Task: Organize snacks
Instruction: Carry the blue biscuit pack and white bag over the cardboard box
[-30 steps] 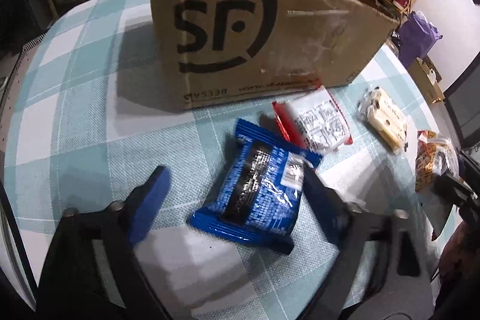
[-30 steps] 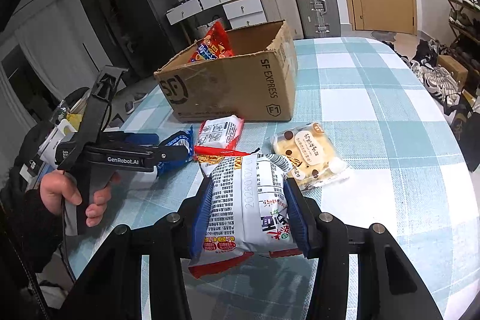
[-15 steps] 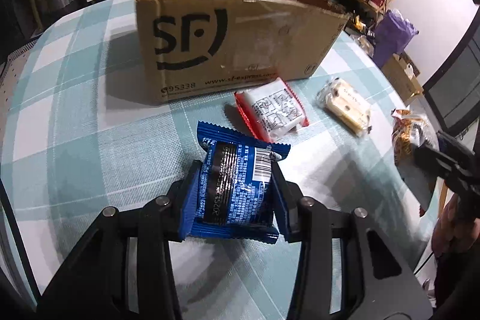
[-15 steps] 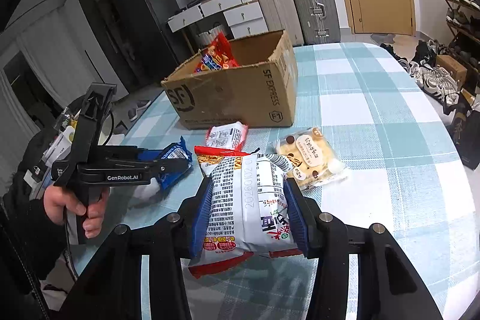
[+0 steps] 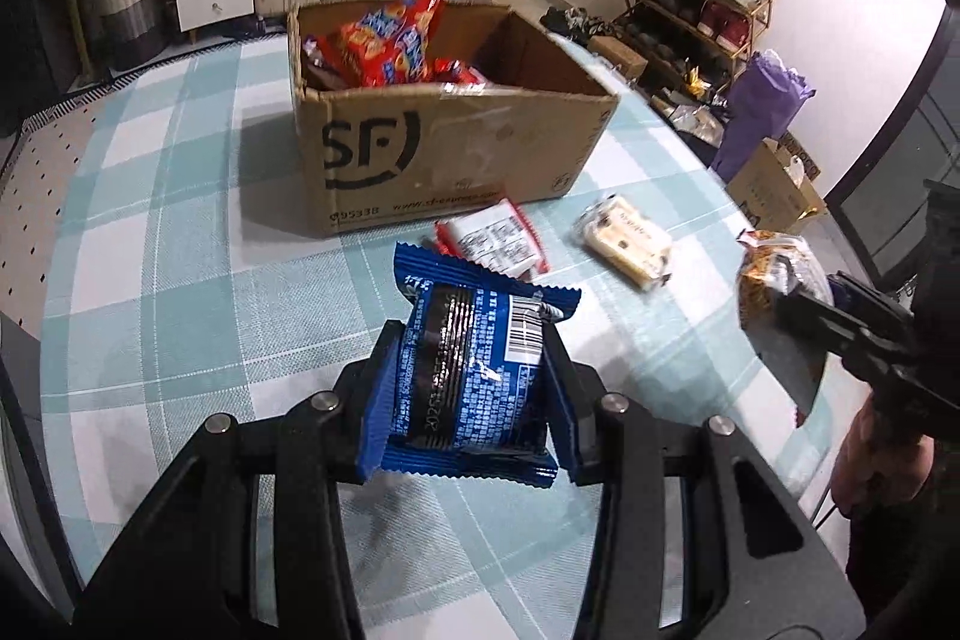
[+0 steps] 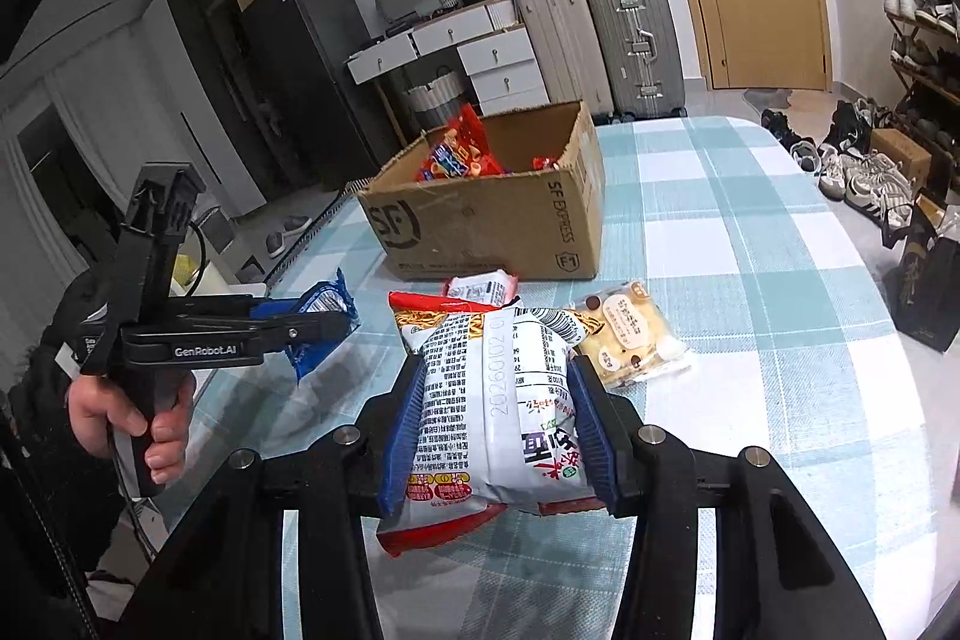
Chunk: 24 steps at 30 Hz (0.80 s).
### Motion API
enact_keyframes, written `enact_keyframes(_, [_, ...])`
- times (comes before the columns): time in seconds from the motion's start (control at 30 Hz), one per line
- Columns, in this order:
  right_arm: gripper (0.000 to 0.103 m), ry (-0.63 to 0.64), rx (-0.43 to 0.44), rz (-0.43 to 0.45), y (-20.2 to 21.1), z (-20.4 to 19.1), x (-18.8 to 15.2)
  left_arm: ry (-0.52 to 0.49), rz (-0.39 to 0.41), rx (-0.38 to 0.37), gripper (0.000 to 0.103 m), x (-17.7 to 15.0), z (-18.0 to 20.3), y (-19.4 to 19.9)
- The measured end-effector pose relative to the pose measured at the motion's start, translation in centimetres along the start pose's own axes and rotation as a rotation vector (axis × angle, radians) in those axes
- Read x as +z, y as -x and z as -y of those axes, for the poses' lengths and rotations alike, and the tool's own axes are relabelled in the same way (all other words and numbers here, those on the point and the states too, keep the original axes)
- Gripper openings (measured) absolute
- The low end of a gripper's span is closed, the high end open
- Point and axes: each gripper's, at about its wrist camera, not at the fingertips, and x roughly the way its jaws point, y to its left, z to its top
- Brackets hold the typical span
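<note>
From the left wrist camera, the left gripper (image 5: 471, 382) has its two blue fingers (image 5: 379, 403) pressed tight on the sides of a blue snack pack (image 5: 477, 373). The pack is held up above the checked table (image 5: 150, 268), with its barcode facing up. Past it stands a brown cardboard box (image 5: 444, 154) with its top open. Inside the box is a red snack bag (image 5: 387, 40) leaning up against the back left corner, and some smaller red packs lie beside it. Just in front of the box, on the table, lies a red and white pack (image 5: 495, 244). Near it, to the right, lies a clear pack of pale cake (image 5: 627, 241). At the far right edge the right gripper (image 5: 804, 316) shows from the side, and the noodle bag (image 5: 774, 280) in it looks blurry.

From the right wrist camera, the right gripper (image 6: 498, 430) has its blue fingers (image 6: 591, 436) squeezed on a white noodle bag (image 6: 495, 400) with a red edge, held over the table (image 6: 750, 280). On the left, a hand (image 6: 129, 412) holds the left gripper (image 6: 324, 322), and the blue snack pack (image 6: 318, 325) is pinched in it. The cardboard box (image 6: 498, 220) sits farther back with the red snack bag (image 6: 459, 151) sticking up inside. The pale cake pack (image 6: 627, 334) lies just right of the noodle bag
</note>
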Motion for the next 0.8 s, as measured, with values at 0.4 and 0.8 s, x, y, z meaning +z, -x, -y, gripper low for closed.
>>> enact_keyframes(0.4, [0.048,0.046,0.027,0.070,2.1,-2.3,3.9,0.009,0.124,-0.037,0.040,3.1,1.6,5.8])
enact_keyframes(0.8, [0.048,0.124,0.020,0.112,2.4,-4.3,9.7,-0.049,0.205,0.002,0.040,6.9,4.6,9.8])
